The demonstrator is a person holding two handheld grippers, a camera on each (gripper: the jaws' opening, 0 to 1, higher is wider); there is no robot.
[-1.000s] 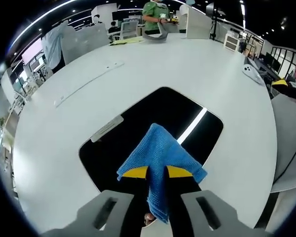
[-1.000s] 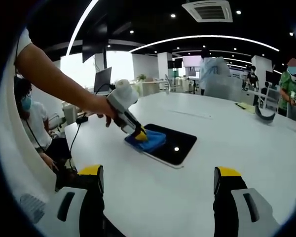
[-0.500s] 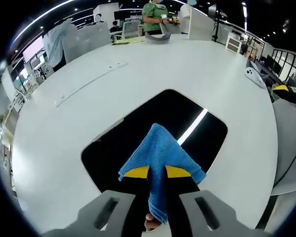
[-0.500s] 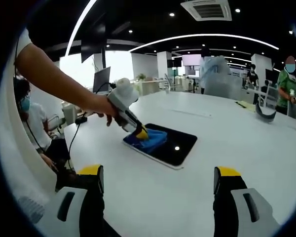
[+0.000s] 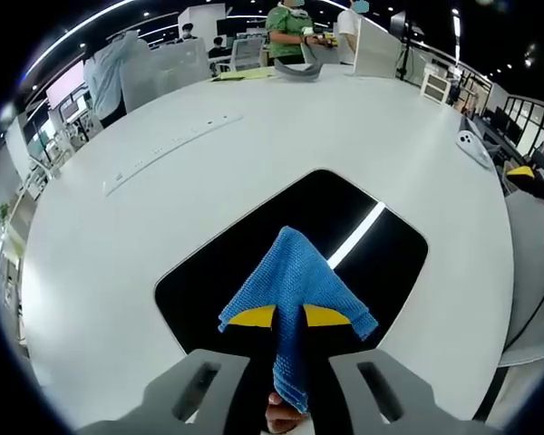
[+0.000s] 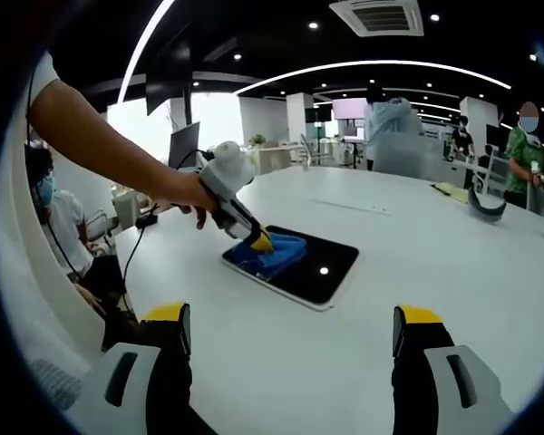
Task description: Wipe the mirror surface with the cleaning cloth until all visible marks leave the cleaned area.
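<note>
The mirror lies flat on the white round table, a dark rectangular panel with rounded corners that reflects a bright ceiling light strip. In the right gripper view the mirror sits near the middle of the table, well ahead of the right gripper.

The left gripper has its yellow-tipped jaws closed on the blue cleaning cloth. The cloth is pinched between the jaws, fans out ahead of the tips into a pointed fold, and hangs down between the jaw bodies. It rests over the near portion of the mirror. In the right gripper view the left gripper angles downward onto the mirror's left end, with the cloth bunched beneath its tip, touching the mirror surface.

A person's hand grips the left gripper's handle; the bare forearm extends from the upper left of the right gripper view down to the tool, with the wrist bent downward.

The right gripper is held above the table, apart from the mirror. Its two yellow-capped jaws stand wide apart with nothing between them.
</note>
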